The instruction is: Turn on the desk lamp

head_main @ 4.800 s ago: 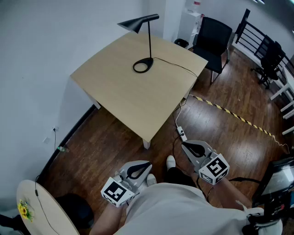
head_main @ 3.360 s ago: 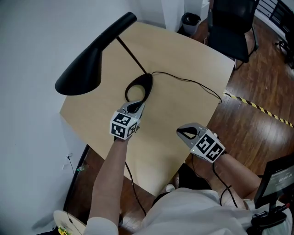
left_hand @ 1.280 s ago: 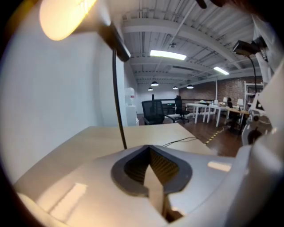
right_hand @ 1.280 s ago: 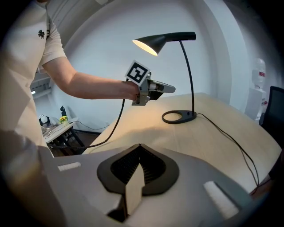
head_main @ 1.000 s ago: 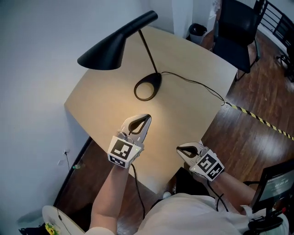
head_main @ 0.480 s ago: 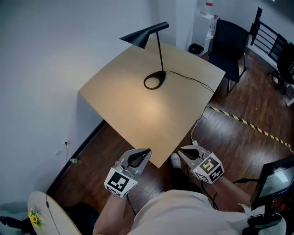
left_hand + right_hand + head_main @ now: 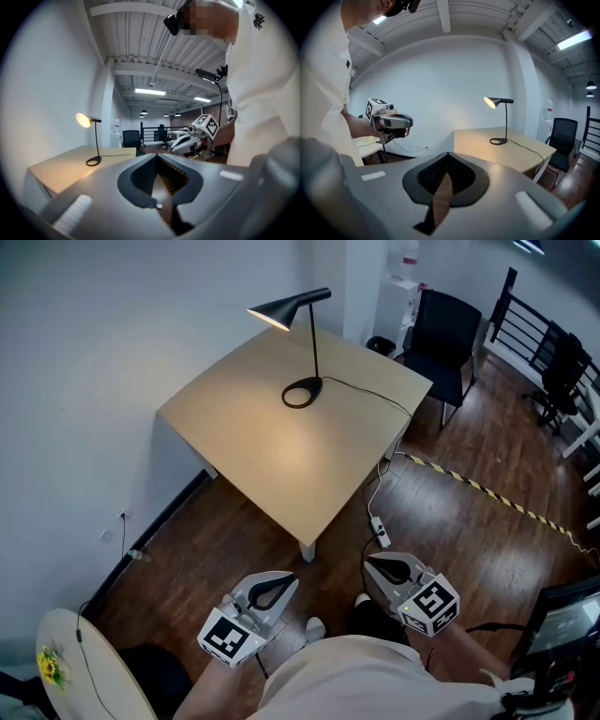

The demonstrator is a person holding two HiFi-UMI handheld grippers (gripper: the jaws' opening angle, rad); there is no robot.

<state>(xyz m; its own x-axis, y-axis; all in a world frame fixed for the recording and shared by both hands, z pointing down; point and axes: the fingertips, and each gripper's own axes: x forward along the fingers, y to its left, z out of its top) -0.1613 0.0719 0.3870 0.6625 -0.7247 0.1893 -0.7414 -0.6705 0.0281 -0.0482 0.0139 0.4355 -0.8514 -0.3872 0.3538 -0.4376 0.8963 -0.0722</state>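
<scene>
The fingers (image 7: 140, 174) of the left gripper (image 7: 281, 585) are pressed together at the tips, and nothing is grasped between them. The fingers of the right gripper (image 7: 375, 563) are clenched in the same way, and only the wooden floor (image 7: 234, 540) is seen through the small gap behind the tips. Both grippers are held low, side by side, close to the person's body and above the floor. They are well apart from the desk (image 7: 281, 456).

The lamp (image 7: 314, 348) is placed upright on the far part of the desk, near the wall. It is made of a ring base, a thin pole and a black cone shade. The shade is lit, and a warm patch of light is thrown on the desk top below it. The same glow is seen in both gripper views.

A thin cord (image 7: 366, 395) is led from the base across the desk to its right edge, and then down to a power strip (image 7: 378, 531) on the floor. A black chair (image 7: 441, 329) is placed beyond the far right corner of the desk.
</scene>
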